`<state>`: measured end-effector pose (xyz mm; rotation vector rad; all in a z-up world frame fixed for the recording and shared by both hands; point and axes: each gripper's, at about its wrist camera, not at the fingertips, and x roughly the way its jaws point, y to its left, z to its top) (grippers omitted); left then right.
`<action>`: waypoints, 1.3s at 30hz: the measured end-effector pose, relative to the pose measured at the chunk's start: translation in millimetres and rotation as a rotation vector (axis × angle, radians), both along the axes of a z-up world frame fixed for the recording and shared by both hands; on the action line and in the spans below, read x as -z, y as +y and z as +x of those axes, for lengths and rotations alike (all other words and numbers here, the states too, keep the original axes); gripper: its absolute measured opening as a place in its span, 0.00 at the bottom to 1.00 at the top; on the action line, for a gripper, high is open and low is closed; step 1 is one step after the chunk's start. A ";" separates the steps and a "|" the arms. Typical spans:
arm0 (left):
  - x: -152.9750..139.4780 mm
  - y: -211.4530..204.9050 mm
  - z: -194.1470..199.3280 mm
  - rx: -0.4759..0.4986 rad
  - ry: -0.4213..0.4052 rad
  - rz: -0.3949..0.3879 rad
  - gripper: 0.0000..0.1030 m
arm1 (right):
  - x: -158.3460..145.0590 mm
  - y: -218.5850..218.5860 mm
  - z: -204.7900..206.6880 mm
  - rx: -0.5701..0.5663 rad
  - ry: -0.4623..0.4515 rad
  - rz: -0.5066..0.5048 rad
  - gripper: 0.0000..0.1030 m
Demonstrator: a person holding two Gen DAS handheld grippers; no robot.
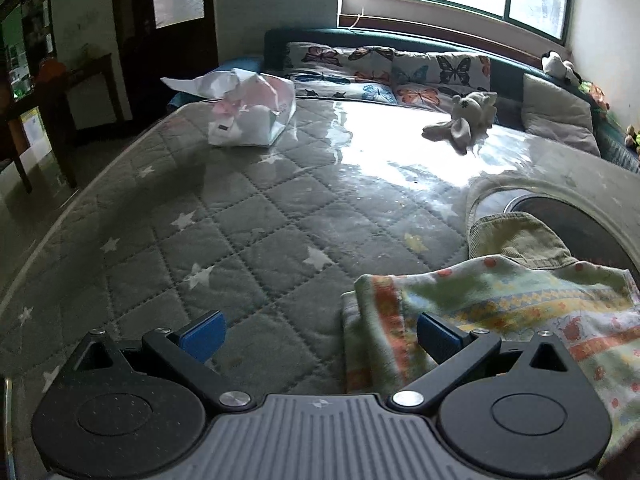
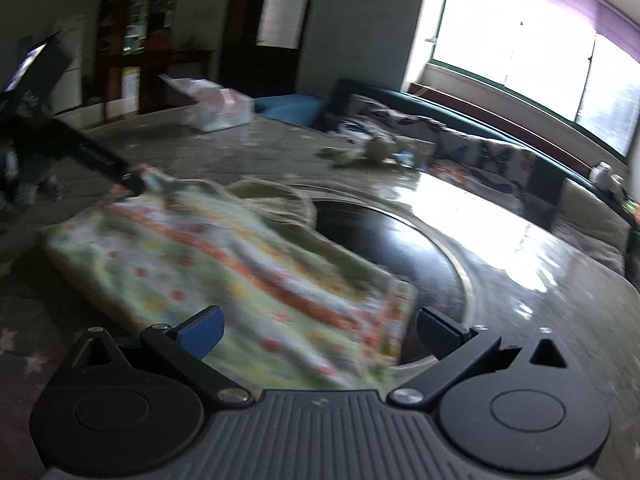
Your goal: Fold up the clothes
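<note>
A folded patterned cloth (image 1: pixel 500 308), pale green with orange and yellow bands, lies on the grey quilted table cover (image 1: pixel 240 220). A khaki garment (image 1: pixel 516 240) lies behind and partly under it. My left gripper (image 1: pixel 320 336) is open at the cloth's left edge, its right finger over the cloth. In the right wrist view the same cloth (image 2: pixel 240 264) lies just ahead of my open right gripper (image 2: pixel 320 336), blurred by motion. The other gripper's black body (image 2: pixel 80 152) shows at the cloth's far left corner.
A dark round inset (image 2: pixel 400 248) sits in the table beside the clothes. A white and pink bag (image 1: pixel 252 112) and a white plush toy (image 1: pixel 464 120) lie at the far side. A bench with butterfly cushions (image 1: pixel 384 72) runs under the window.
</note>
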<state>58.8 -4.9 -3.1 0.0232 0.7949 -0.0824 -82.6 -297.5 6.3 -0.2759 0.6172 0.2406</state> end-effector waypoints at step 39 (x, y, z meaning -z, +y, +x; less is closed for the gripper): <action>-1.8 54.4 -36.9 -0.044 0.147 -0.523 0.79 | -2.1 156.0 11.9 -0.557 0.063 0.057 0.13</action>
